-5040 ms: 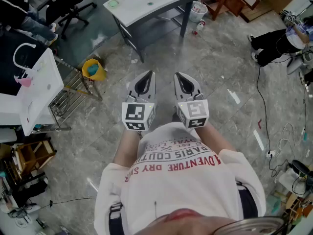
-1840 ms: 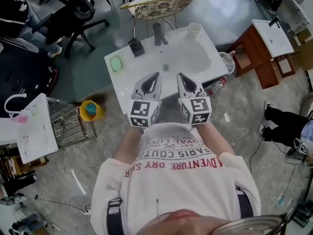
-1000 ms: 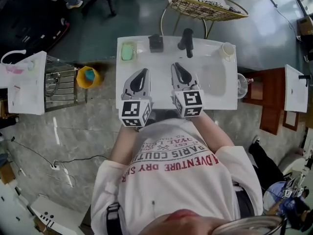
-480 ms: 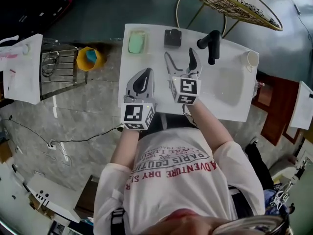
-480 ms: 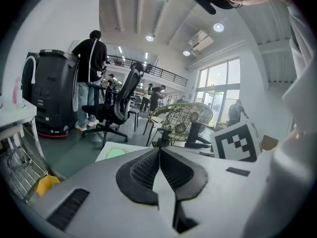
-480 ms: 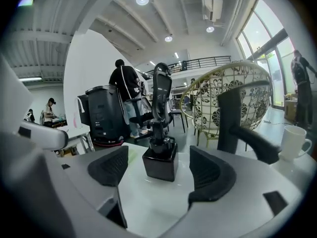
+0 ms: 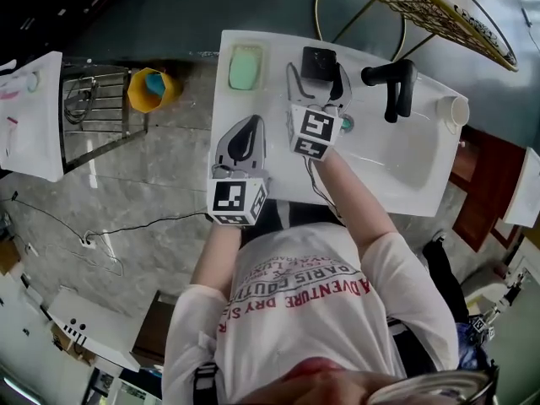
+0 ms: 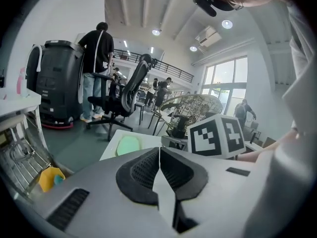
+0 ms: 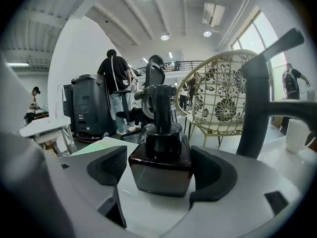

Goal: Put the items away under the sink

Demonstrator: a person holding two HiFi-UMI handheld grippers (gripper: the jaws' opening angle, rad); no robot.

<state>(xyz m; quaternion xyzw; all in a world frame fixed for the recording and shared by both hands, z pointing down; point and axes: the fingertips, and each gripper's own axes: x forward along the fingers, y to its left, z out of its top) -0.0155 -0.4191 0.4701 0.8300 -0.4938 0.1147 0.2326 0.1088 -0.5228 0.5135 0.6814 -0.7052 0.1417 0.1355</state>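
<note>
On sink counter point(image 7: 226, 112): right gripper point(image 7: 317, 78) open around dark bottle point(image 9: 161, 157), contact unclear; left gripper point(image 7: 251, 126) closed, empty.

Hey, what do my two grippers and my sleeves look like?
The left gripper and right gripper are light grey plastic, with tapered jaws lined by black ribbed pads. Each carries a white cube printed with black square markers. You wear a white long-sleeved shirt with red and dark lettering.
</note>
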